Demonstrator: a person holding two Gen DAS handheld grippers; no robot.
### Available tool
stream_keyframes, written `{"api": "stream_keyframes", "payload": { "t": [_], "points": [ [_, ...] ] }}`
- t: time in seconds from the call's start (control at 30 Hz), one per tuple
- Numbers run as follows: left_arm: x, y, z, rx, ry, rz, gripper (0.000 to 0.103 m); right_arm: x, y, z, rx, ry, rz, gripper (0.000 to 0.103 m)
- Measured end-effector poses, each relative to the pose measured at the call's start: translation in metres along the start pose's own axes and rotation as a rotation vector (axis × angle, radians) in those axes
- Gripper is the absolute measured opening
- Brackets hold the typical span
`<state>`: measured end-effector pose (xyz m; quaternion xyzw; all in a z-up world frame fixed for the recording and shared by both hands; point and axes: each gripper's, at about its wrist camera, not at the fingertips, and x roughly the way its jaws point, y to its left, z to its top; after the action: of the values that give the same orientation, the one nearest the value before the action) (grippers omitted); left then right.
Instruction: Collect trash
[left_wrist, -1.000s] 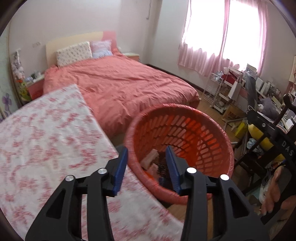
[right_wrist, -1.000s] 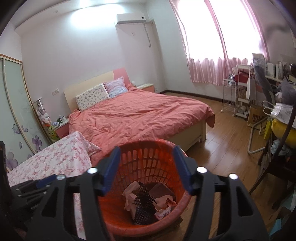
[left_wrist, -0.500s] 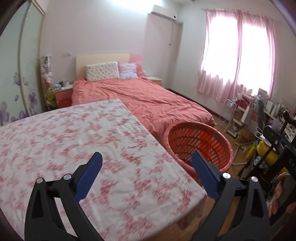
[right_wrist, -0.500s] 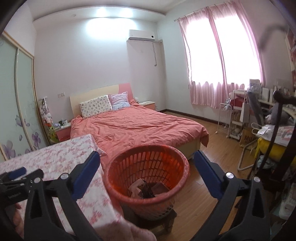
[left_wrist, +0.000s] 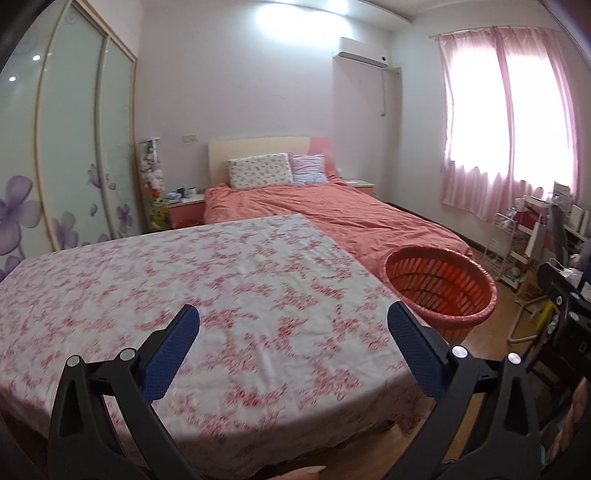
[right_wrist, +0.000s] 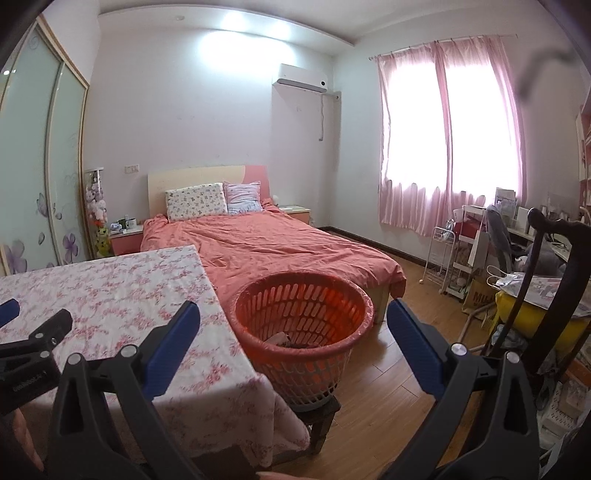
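Bedroom, floral-cloth table (left_wrist: 221, 288) bare of litter; trash (right_wrist: 284, 341) sits in orange basket (right_wrist: 303, 325) beside it; left gripper (left_wrist: 293, 332) and right gripper (right_wrist: 293, 328), jaws just opened wide, hold nothing: withdraw level, avoid clipping rim.

A home bedroom is shown: a double bed (right_wrist: 266, 243) with pillows (right_wrist: 195, 201) is set against the wall, flanked by nightstands (right_wrist: 125, 238), a sliding-door wardrobe (left_wrist: 66, 147), pink curtains (right_wrist: 443, 140) and an air conditioner (right_wrist: 300, 77).

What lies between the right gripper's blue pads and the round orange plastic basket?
Nothing: in the right wrist view, the open right gripper frames the basket directly.
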<state>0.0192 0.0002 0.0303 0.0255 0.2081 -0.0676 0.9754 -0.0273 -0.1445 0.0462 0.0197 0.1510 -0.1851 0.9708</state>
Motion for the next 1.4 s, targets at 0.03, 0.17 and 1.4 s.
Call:
{"api": "stream_keyframes", "payload": {
  "t": [0.03, 0.17, 1.4],
  "points": [
    [-0.002, 0.000, -0.003, -0.004, 0.000, 0.006, 0.100, -0.003, 0.002, -0.002, 0.002, 0.001, 0.002, 0.099],
    [-0.008, 0.005, -0.014, -0.015, 0.001, 0.043, 0.100, -0.012, 0.005, -0.007, 0.006, 0.005, 0.007, 0.099],
    [-0.012, 0.023, -0.043, -0.115, 0.110, 0.116, 0.100, 0.012, 0.022, -0.045, -0.022, 0.182, -0.007, 0.099]
  ]
}}
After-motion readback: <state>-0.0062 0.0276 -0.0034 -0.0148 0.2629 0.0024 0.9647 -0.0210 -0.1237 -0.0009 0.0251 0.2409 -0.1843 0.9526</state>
